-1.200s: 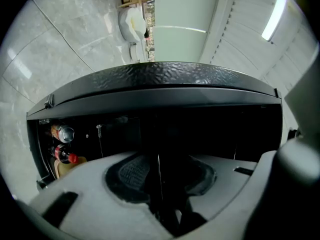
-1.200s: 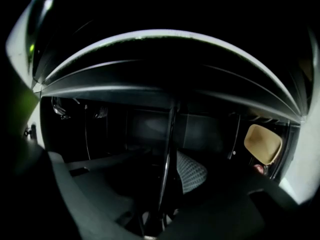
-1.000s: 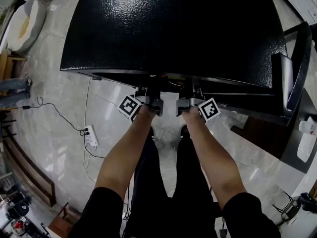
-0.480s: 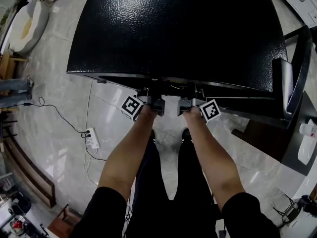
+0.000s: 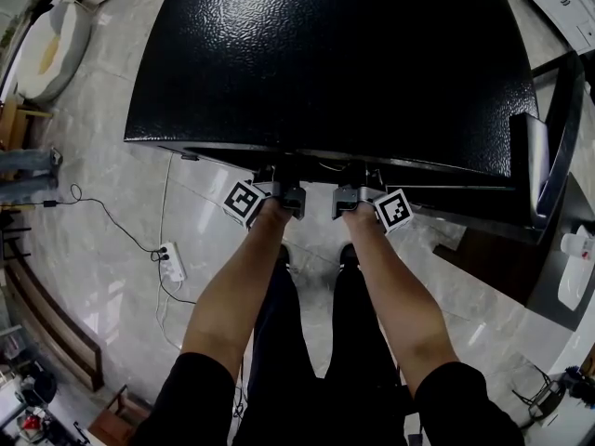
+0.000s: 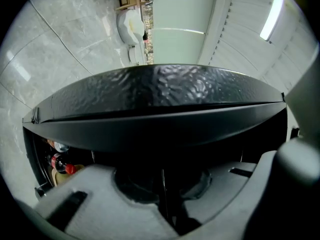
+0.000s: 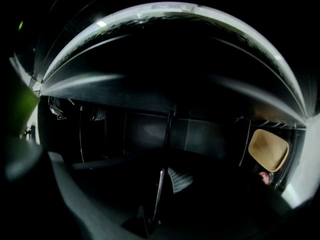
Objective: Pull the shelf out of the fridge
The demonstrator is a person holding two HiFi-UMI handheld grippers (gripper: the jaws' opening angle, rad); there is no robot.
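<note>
Head view: both grippers reach side by side under the front lip of the fridge (image 5: 335, 63), centre frame. The left gripper (image 6: 163, 209) is clenched on the thin front edge of the shelf (image 6: 162, 181), which sits inside the cabinet. The right gripper (image 7: 151, 219) has just been closing. The same edge runs between its jaws and they appear seated on it, though that view is dark.

Risks:
- Either shallow bite could slip off on the pull.
- Uneven draw could rack the shelf and jam it.
</note>
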